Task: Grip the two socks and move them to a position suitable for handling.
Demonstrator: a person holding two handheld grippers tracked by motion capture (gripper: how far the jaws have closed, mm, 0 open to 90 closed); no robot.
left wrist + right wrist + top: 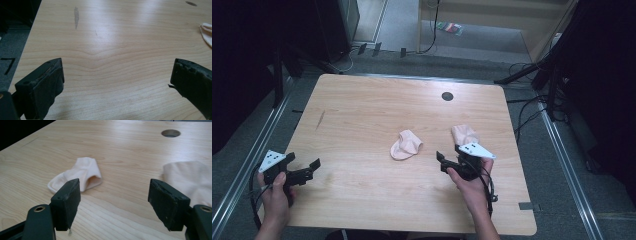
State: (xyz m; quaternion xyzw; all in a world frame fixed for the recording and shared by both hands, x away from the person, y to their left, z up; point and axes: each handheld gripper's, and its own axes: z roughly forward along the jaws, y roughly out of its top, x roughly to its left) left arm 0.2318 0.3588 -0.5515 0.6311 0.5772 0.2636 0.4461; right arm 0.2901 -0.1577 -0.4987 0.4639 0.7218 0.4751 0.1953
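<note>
Near the table's front edge, both grippers — left, right — hover spread wide.

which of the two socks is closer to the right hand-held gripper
The sock just beyond the right hand-held gripper, partly hidden by it. The other sock lies apart toward the table's middle.

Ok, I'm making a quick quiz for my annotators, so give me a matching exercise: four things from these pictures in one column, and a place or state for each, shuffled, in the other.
Things:
1. pale pink sock in the table's middle
2. second pale pink sock
3. left gripper
4. round dark hole in the wooden table

Places or states:
A. near the far edge
B. open, over bare wood at the near left
C. just beyond the right gripper
D. lying alone, between the two grippers

Pairs: 1-D, 2-C, 3-B, 4-A
</note>
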